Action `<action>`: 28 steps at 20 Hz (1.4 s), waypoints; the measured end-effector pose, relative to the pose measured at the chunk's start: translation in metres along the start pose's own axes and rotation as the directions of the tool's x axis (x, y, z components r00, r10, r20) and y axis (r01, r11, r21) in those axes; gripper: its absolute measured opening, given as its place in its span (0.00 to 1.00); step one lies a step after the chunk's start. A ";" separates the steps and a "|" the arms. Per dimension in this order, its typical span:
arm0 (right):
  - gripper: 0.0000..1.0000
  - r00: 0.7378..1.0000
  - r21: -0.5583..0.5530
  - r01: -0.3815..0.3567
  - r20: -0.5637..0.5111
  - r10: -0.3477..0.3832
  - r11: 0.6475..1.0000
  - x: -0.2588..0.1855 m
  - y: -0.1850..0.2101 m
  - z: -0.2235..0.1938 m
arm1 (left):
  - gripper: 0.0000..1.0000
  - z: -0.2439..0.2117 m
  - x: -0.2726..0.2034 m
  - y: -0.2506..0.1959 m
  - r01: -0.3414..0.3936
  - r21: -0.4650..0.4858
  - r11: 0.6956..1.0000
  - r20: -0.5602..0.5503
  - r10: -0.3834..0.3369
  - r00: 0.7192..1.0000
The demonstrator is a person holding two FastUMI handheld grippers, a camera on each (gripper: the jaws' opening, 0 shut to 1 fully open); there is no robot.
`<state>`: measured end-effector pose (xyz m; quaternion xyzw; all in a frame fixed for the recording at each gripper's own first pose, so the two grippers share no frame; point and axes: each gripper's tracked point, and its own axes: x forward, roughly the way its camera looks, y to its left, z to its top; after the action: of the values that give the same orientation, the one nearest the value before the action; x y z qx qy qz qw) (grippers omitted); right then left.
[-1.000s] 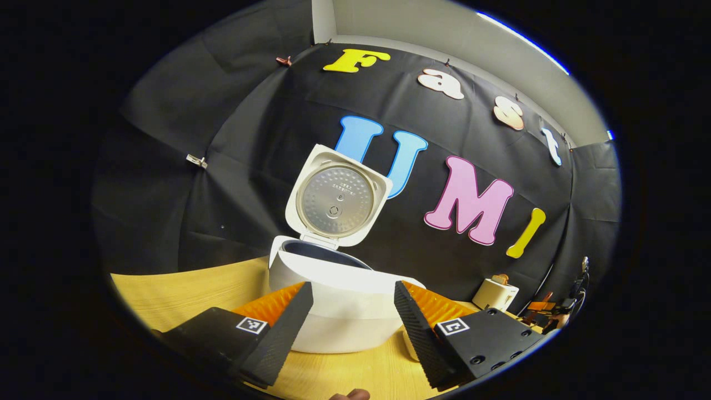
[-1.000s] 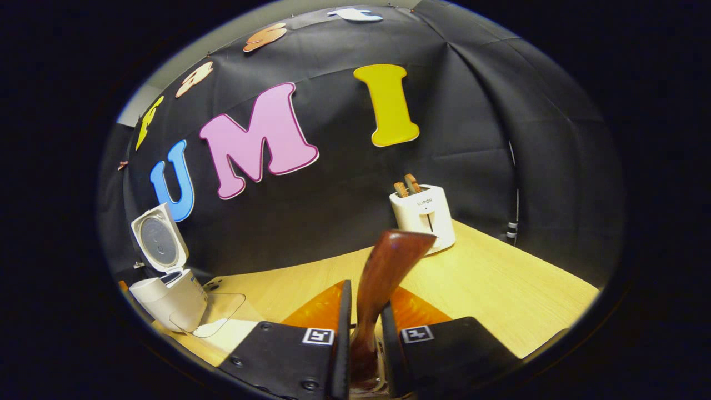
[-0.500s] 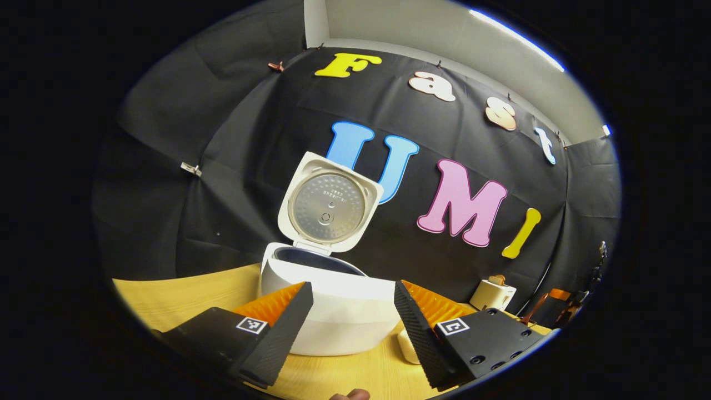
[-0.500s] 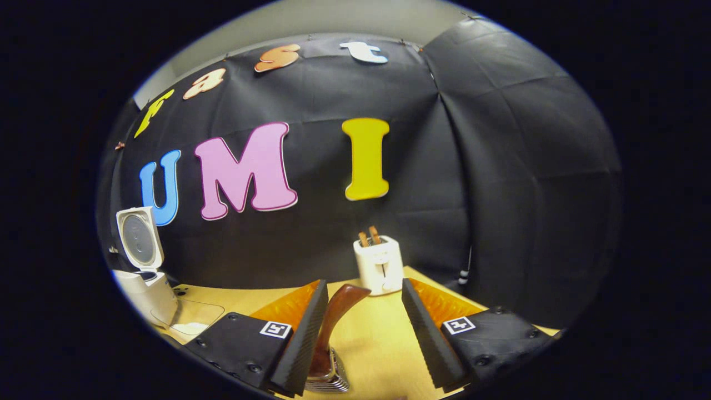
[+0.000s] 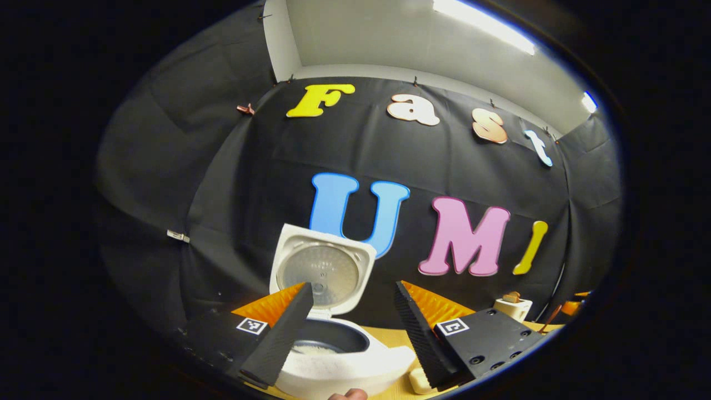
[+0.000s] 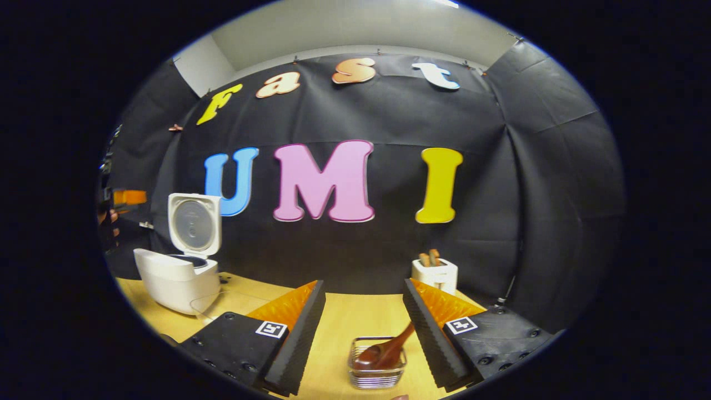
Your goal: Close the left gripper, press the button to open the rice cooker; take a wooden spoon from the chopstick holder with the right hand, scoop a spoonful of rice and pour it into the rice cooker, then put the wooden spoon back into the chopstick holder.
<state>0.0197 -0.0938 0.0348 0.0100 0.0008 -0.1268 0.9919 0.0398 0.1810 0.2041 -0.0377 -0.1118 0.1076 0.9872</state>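
Step in hand, as judged from the layout: the final one. The wooden spoon (image 6: 389,351) lies back in the chopstick holder (image 6: 377,373), so the sequence appears complete bar withdrawal.

Right tool (image 6: 364,311): released, jaws standing wide apart, gripping nothing. The holder sits on the table (image 6: 355,322) near and between the fingers, touched by neither. The spoon leans in it, its handle tilted up toward the right finger but apart from it.

Left tool (image 5: 353,316): also released, jaws well spread, empty. It hangs above and just short of the rice cooker (image 5: 339,355).

Containers:
- Rice cooker: lid (image 5: 325,272) standing fully raised at the far side. The dark inner pot holds a pale granular patch at its near-left edge, probably rice, though the left finger covers part of it and the amount cannot be judged.
- Chopstick holder: a clear, ribbed, low vessel; contents are the one spoon.
- A clear shallow dish (image 6: 219,303) sits just right of the cooker in the right gripper view; its contents are too faint to tell.
- A white toaster (image 6: 435,275) at the far right of the table carries two brown slices in its slots.

Next move, on judgement: nothing further to grasp. Both tools need only draw clear, the right one rising straight so neither finger clips the leaning handle.
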 end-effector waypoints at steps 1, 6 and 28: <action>0.86 1.000 0.000 -0.022 -0.005 0.022 1.000 -0.001 0.008 -0.002 | 0.95 0.010 0.015 0.005 -0.017 -0.017 1.000 0.001 0.017 1.000; 0.84 0.996 0.028 -0.091 -0.009 0.091 0.995 -0.002 0.036 0.000 | 0.95 0.057 0.096 0.013 -0.013 -0.023 1.000 0.034 0.014 0.999; 0.94 0.996 -0.016 -0.090 0.001 0.090 0.996 -0.003 0.032 -0.005 | 0.99 -0.005 0.268 0.084 -0.213 0.293 0.932 -0.152 0.265 0.952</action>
<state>0.0246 -0.0617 0.0310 0.0021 0.0003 -0.0819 0.9966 0.2791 0.3213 0.2480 0.0753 0.0040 0.2377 0.9684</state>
